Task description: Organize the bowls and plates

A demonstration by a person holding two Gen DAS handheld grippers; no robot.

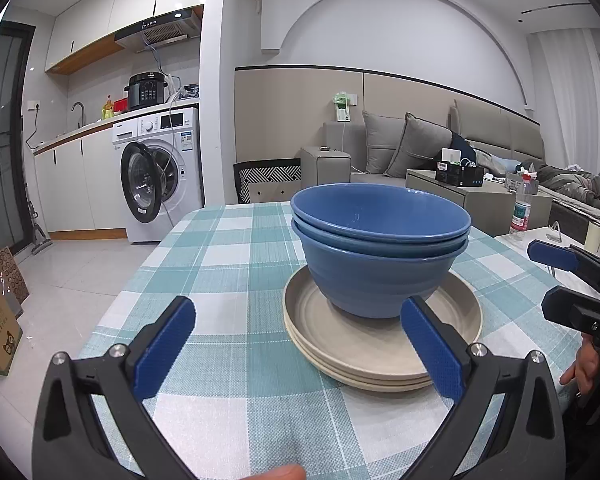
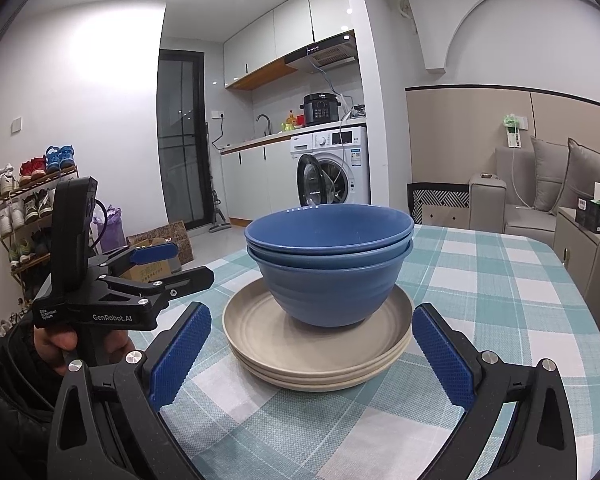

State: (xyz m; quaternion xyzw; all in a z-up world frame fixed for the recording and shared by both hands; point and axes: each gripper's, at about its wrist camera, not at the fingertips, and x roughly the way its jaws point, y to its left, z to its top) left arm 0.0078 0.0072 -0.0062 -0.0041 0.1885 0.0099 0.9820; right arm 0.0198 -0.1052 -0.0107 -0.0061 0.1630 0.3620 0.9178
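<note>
Left wrist view: my left gripper [image 1: 298, 338] has its jaws wide, empty; two nested blue bowls [image 1: 376, 252] sit on stacked beige plates [image 1: 380, 344] at one o'clock on the checked tabletop [image 1: 220, 264]. Right wrist view: my right gripper [image 2: 312, 354], jaws wide, frames that stack at twelve.

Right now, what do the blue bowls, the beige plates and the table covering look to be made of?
Blue bowls: matte, faintly ridged walls, thin rims; probably plastic or a fibre composite, though glazed ceramic isn't excluded. Beige plates: the same dull, speckless finish with moulded rings, likely the same kind of material. Tablecloth: woven checked fabric, its weave texture plainly visible.
</note>
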